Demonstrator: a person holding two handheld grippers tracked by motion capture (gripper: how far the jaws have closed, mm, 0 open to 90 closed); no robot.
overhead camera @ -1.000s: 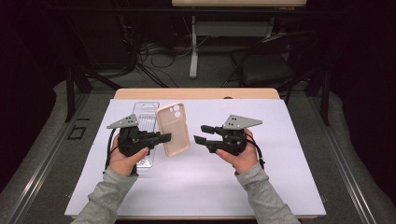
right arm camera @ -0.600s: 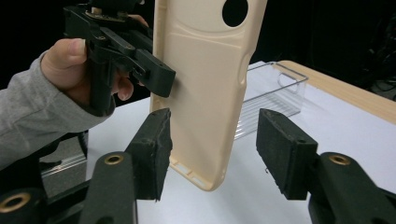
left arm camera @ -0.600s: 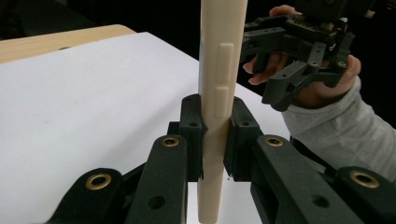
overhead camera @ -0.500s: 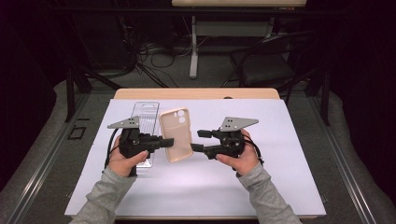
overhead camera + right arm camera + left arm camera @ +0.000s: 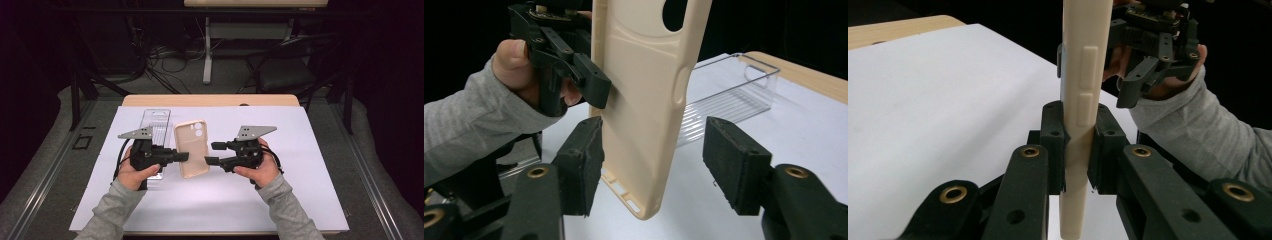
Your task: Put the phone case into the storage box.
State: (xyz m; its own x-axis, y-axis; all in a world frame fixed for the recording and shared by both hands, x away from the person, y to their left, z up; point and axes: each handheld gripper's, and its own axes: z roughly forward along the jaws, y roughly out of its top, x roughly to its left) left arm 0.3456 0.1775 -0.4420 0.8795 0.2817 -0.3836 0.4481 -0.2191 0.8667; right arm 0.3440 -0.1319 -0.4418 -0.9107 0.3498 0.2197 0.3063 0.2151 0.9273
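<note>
From my seat, the top of the phone case [image 5: 1087, 75] is cut off in both gripper views, and in the high view the clear plastic tray [image 5: 155, 127] is partly hidden behind the left tongs [image 5: 181, 157]. The room beyond the worktop [image 5: 210, 100] is dark; I make out cables on the floor [image 5: 165, 60] and a white table leg [image 5: 207, 50]. A white sheet [image 5: 300, 165] covers most of the worktop.

My left tongs are pinching the beige case's edge and hold it upright above the sheet, between the two grippers. My right tongs [image 5: 651, 160] are spread, one pad either side of the case's lower end, neither clearly touching. The tray lies on the sheet just behind the case.
</note>
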